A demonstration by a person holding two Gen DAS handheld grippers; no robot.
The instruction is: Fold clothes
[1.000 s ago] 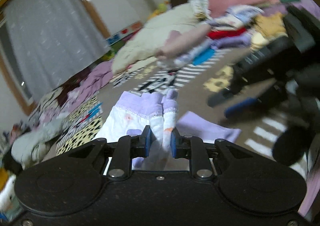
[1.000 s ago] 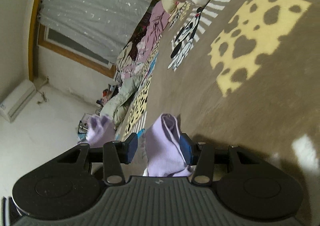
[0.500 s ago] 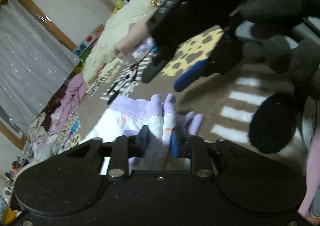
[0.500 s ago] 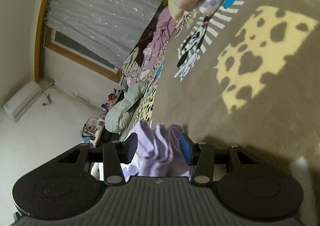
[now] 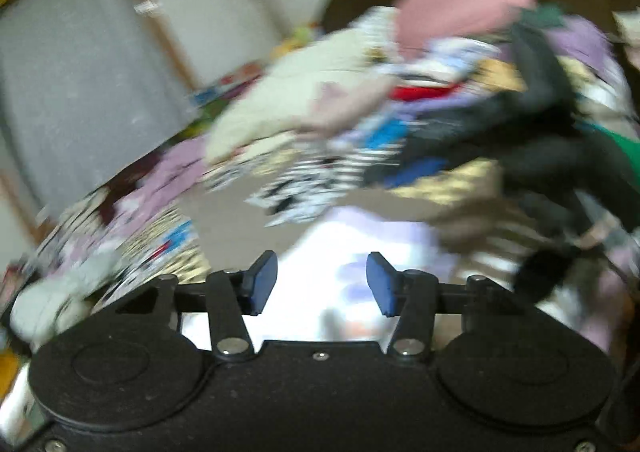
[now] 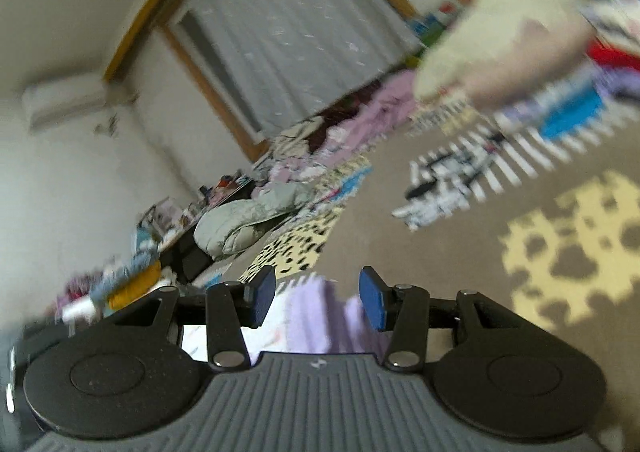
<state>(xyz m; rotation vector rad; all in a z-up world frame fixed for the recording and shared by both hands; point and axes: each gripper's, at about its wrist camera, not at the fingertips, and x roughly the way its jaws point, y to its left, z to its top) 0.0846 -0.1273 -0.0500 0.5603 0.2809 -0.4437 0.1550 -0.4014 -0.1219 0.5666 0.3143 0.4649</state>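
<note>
**Both grippers released over the garment**

Left wrist view, badly blurred: the left gripper [image 5: 322,284] has its fingers spread and empty; the white and lilac garment [image 5: 360,252] lies on the brown rug [image 5: 224,223] just beyond them; the heap of clothes [image 5: 400,91] rises past the garment. Right wrist view: the right gripper [image 6: 318,298] is likewise spread, nothing held; the garment [image 6: 312,316] lies on the rug [image 6: 400,260] under it.

Left wrist view: from behind the left gripper [image 5: 321,283], low over the rug [image 5: 236,219], facing the heaped laundry pile [image 5: 400,91]; heavily motion-blurred. Right wrist view: from behind the right gripper [image 6: 317,302], low, tilted, facing the curtained window [image 6: 296,35]. Both views share the pile [image 6: 520,31], curtain [image 5: 68,91] and patterned rug [image 6: 440,252].
</note>
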